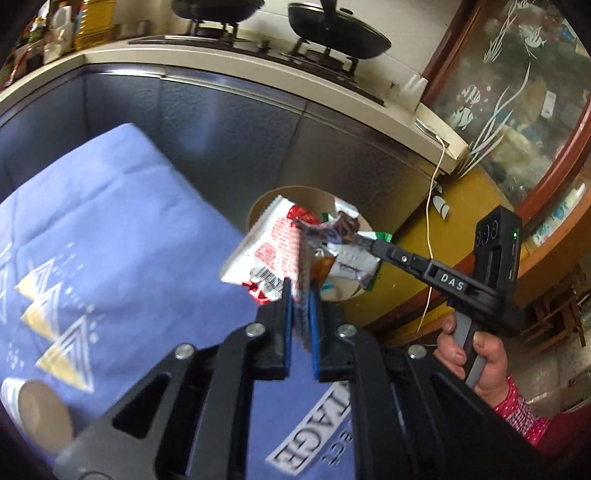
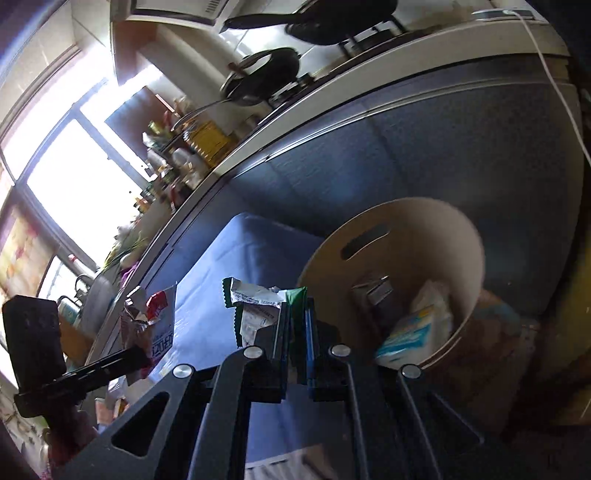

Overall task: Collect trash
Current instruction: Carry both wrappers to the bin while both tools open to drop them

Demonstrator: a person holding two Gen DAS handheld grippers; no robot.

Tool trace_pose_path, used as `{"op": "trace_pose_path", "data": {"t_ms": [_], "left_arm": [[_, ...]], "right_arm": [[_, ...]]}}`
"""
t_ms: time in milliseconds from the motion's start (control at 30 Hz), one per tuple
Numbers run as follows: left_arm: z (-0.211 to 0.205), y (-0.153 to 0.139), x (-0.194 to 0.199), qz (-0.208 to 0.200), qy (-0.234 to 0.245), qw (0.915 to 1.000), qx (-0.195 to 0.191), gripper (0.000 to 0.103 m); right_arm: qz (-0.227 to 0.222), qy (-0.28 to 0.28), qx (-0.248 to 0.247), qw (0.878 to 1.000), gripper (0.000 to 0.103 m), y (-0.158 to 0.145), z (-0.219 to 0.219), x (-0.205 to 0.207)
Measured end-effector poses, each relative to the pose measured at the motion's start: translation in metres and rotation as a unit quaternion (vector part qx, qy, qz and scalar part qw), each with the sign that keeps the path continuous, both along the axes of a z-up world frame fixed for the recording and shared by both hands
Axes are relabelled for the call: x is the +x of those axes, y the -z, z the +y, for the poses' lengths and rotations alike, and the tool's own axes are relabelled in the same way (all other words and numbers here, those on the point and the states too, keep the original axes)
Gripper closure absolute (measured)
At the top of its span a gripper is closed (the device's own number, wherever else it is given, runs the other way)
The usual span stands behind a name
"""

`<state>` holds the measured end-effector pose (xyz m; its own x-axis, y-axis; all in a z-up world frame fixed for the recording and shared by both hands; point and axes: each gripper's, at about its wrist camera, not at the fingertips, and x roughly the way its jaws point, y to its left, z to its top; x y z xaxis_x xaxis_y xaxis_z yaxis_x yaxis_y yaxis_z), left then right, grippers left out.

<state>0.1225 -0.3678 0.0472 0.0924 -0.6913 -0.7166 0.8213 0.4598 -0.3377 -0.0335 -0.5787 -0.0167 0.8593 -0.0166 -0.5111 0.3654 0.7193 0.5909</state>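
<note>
Blue cloth with white and yellow triangles (image 1: 92,229) covers the surface under your hands, and it sits in front of a long grey kitchen cabinet.

Closest to you, your left hand-held gripper (image 1: 301,295) is squeezed tight on a white and red crinkly snack wrapper (image 1: 266,247). A bit of torn foil sticks out between the blue pads. Down at the near left corner of the cloth you can see a small paper cup (image 1: 33,410) lying on its side.

Your right hand-held gripper (image 2: 295,314) is squeezed tight too. It holds a green and white wrapper (image 2: 258,306) that sticks up past the tips. In the left view you can see your right hand (image 1: 469,350) around the grey handle, with a pink dotted sleeve behind it.

Just past both wrappers stands a round tan trash bin with a slot handle (image 2: 369,240). Both wrappers are held up in the air near its rim, touching each other. Inside the bin lies a white and light blue packet (image 2: 417,332) and some other scraps.

Farther back, the pale worktop (image 1: 229,64) carries a gas stove with two black pans (image 1: 340,33). Bottles crowd the far left end (image 1: 85,26). A thin white cable (image 1: 432,206) hangs down off the right end of the worktop.
</note>
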Motion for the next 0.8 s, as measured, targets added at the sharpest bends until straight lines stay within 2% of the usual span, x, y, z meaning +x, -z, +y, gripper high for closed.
{"op": "trace_pose_path", "data": {"t_ms": [133, 267, 300, 333, 367, 400, 467, 500, 600, 800], "left_arm": [[-0.066, 0.019, 0.003, 0.012, 0.024, 0.9993, 0.025, 0.095], [-0.105, 0.046, 0.005, 0.015, 0.025, 0.9975, 0.064, 0.094], [-0.111, 0.052, 0.006, 0.017, 0.021, 0.9969, 0.074, 0.091], [-0.116, 0.057, 0.006, 0.02, 0.018, 0.9961, 0.084, 0.082], [-0.119, 0.063, 0.007, 0.021, 0.008, 0.9948, 0.1, 0.067], [-0.119, 0.067, 0.008, 0.02, -0.001, 0.994, 0.108, 0.061], [-0.117, 0.068, 0.007, 0.019, -0.01, 0.9939, 0.109, 0.058], [-0.113, 0.066, 0.005, 0.019, -0.012, 0.9941, 0.107, 0.058], [-0.092, 0.052, 0.003, 0.015, -0.022, 0.9955, 0.091, 0.058], [-0.054, 0.011, -0.026, -0.032, -0.022, 0.9983, 0.044, 0.058]], "right_arm": [[0.034, 0.024, -0.021, 0.999, 0.096, 0.021, -0.03, 0.011], [0.057, 0.024, -0.024, 0.998, 0.093, 0.04, -0.042, 0.025], [0.061, 0.026, -0.023, 0.998, 0.092, 0.044, -0.043, 0.027], [0.059, 0.03, -0.023, 0.998, 0.089, 0.047, -0.045, 0.029], [0.055, 0.036, -0.023, 0.998, 0.085, 0.049, -0.046, 0.028], [0.051, 0.044, -0.025, 0.997, 0.08, 0.05, -0.044, 0.028], [0.042, 0.056, -0.03, 0.997, 0.057, 0.047, -0.04, 0.022], [0.035, 0.061, -0.033, 0.997, 0.054, 0.046, -0.04, 0.019], [0.02, 0.068, -0.038, 0.997, 0.053, 0.037, -0.038, 0.012], [-0.026, 0.064, -0.041, 0.997, 0.053, 0.001, -0.021, -0.006]]}}
